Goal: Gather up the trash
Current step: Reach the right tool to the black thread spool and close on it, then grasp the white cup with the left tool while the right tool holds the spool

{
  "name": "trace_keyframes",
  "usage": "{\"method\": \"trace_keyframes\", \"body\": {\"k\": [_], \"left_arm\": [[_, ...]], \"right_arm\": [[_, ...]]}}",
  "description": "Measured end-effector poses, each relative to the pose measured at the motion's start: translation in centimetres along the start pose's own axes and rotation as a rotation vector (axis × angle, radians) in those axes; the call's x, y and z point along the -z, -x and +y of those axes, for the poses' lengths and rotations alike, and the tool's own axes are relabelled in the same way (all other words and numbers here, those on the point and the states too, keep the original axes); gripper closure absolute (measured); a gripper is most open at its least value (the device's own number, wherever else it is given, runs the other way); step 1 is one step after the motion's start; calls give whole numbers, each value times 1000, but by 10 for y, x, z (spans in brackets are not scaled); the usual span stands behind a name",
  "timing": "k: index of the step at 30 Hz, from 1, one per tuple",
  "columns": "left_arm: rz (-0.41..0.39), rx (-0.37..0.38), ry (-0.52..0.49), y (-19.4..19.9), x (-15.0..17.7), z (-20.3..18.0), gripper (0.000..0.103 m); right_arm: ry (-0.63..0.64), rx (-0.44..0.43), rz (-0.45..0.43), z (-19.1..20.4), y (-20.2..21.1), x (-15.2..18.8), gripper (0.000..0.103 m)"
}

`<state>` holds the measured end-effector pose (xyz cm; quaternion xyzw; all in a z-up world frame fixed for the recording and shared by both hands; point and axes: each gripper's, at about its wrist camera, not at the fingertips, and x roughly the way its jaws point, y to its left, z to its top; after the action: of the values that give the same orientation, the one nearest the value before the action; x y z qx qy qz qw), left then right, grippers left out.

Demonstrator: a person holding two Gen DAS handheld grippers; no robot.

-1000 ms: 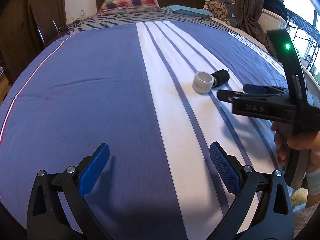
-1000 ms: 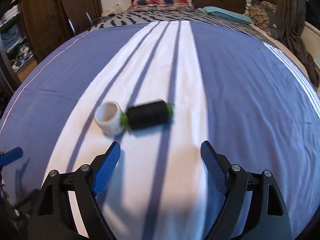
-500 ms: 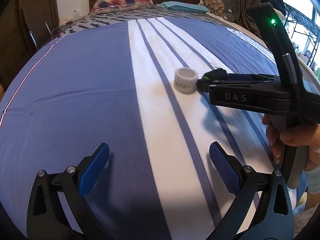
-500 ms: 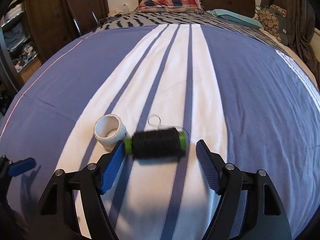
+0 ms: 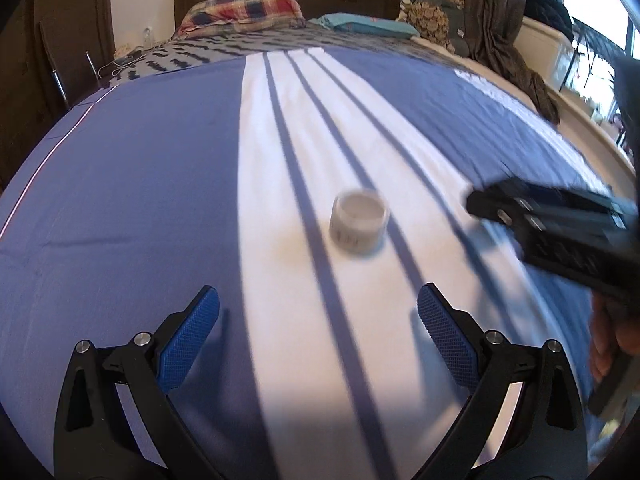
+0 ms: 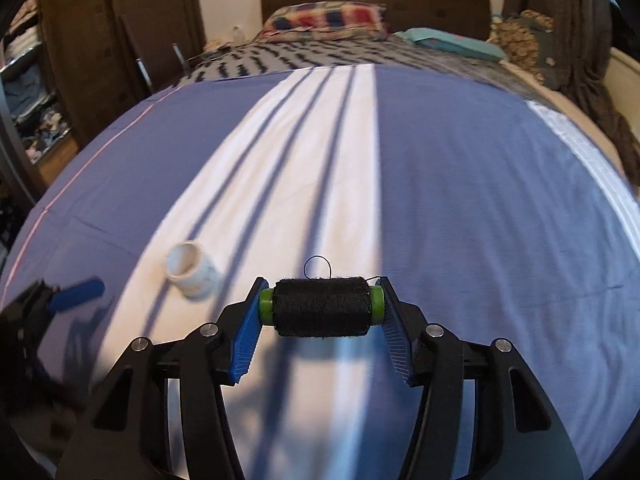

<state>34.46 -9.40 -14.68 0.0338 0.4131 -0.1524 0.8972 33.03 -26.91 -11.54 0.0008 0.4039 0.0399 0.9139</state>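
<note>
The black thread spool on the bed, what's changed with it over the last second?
The right hand-held gripper came forward over the black thread spool, and its jaws are closing on the spool's green ends, pads touching. The spool, which lay against the white tape roll, now sits apart from it. The left hand-held gripper moved nearer the roll, open and empty. The roll remains on the striped bedspread.

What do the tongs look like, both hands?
Both alike: left tongs and right tongs have black angular plastic arms, silver pivot screws and blue cross-hatched pads. No cables or sleeves in view; markings are too blurred to read.
</note>
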Motion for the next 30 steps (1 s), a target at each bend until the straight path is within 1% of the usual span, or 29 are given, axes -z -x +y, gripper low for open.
{"method": "trace_keyframes", "body": {"k": [3,6,7,8,9,10,11,12,13,16,20,26,30], "left_arm": [[-12,10,-11,-9,-12,-8,21],[-1,12,-30,-22,-22,-17,30],[6,11,-35,-26,-25,-19,37],[13,9,-38,-30,-27,-21,42],[21,3,-41,-35,-29,-23,52],[27,-2,-45,-38,-31,-25,59],[30,-3,-49,-39,-31,-26,62],[29,0,-52,-39,-32,-27,69],[27,0,-52,-38,-32,-28,71],[33,22,-39,-30,-26,-26,71],[32,15,-53,-10,-11,-29,72],[5,43,-70,35,26,-34,72],[-23,63,-80,70,49,-40,72]], "right_arm": [[-11,19,-16,-15,9,4,47],[-22,26,-25,-26,17,10,47],[-25,27,-29,-29,19,12,47],[-26,27,-31,-31,22,14,47],[-25,27,-34,-32,25,17,47],[-24,27,-36,-34,26,18,47],[-22,29,-38,-34,29,21,47],[-20,31,-40,-35,31,23,47],[-17,37,-44,-35,35,26,47],[-15,34,-53,-34,44,32,47],[-8,43,-77,-29,65,45,47],[25,56,-90,-13,97,73,47],[25,48,-102,-5,121,96,47]]}}
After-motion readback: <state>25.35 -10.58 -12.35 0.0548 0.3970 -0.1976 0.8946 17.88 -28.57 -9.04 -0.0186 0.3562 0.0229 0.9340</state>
